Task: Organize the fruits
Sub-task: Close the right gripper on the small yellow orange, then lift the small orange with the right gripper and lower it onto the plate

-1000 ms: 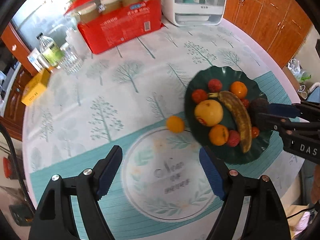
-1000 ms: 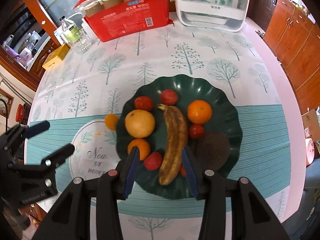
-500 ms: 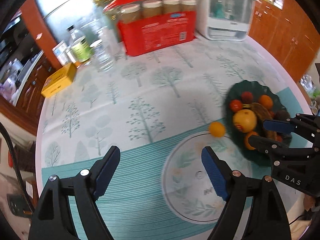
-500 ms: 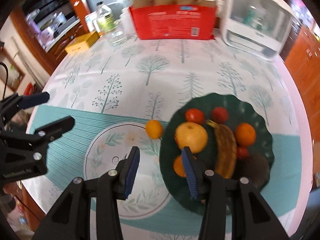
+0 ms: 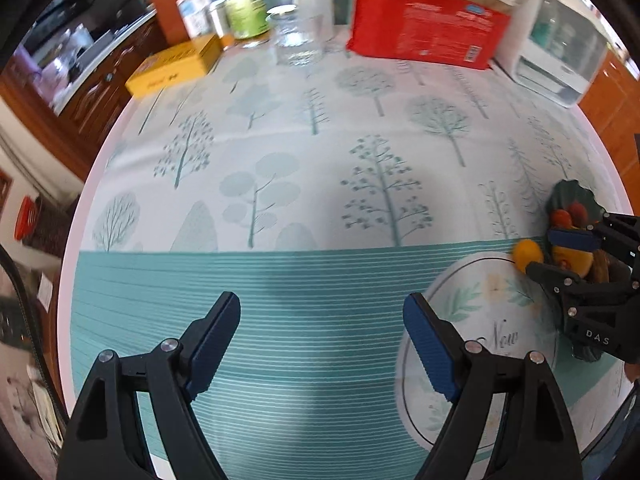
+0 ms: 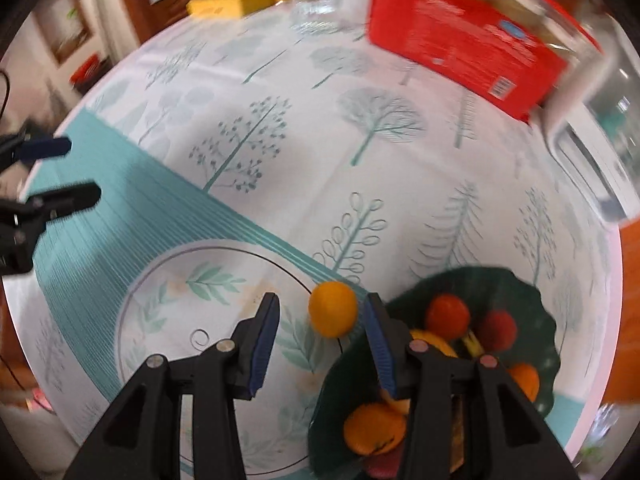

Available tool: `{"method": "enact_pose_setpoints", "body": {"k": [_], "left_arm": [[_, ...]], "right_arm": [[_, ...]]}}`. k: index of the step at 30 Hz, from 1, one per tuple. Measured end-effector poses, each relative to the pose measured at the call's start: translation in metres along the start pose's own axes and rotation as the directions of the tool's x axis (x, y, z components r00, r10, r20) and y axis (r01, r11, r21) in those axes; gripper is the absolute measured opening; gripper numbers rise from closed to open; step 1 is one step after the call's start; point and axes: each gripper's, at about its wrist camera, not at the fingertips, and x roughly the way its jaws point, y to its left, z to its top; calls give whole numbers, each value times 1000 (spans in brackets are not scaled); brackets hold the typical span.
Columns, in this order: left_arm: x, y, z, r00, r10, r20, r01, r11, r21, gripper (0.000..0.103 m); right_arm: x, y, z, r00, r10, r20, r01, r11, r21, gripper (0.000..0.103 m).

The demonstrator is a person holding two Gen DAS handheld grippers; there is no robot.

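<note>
Right hand-held gripper hangs low over the surface with its blue pads spread fairly wide, gripping nothing; the one loose small orange fruit lies just ahead of the tips and roughly in line with the gap. That fruit rests on the patterned cloth just beside the rim of the dark green plate, apart from everything on it. The plate already carries most of the fruit: red pieces, several oranges, a larger yellow fruit and what looks like a banana, partly hidden behind the right finger. Judging from this, the sorting is nearly finished, and the stray orange fruit is what remains to be lifted onto the plate. Left hand-held gripper is spread wide and empty, over the teal striped band well away from the plate.
</note>
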Motion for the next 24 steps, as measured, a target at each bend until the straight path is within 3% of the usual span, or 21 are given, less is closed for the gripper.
{"method": "enact_pose_setpoints", "body": {"k": [10, 14, 17, 24], "left_arm": [[14, 16, -4, 1000, -9, -30, 6, 996, -93, 83], [15, 16, -5, 999, -12, -32, 8, 994, -107, 83], [18, 14, -6, 999, -13, -37, 9, 993, -114, 83], [17, 8, -9, 999, -23, -44, 18, 993, -119, 83]], "right_arm": [[24, 0, 5, 995, -7, -95, -8, 987, -163, 44], [32, -1, 7, 992, -7, -124, -17, 980, -198, 33], [36, 1, 8, 992, -21, -128, -7, 976, -215, 31], [22, -4, 5, 996, 20, -84, -31, 991, -129, 31]]}}
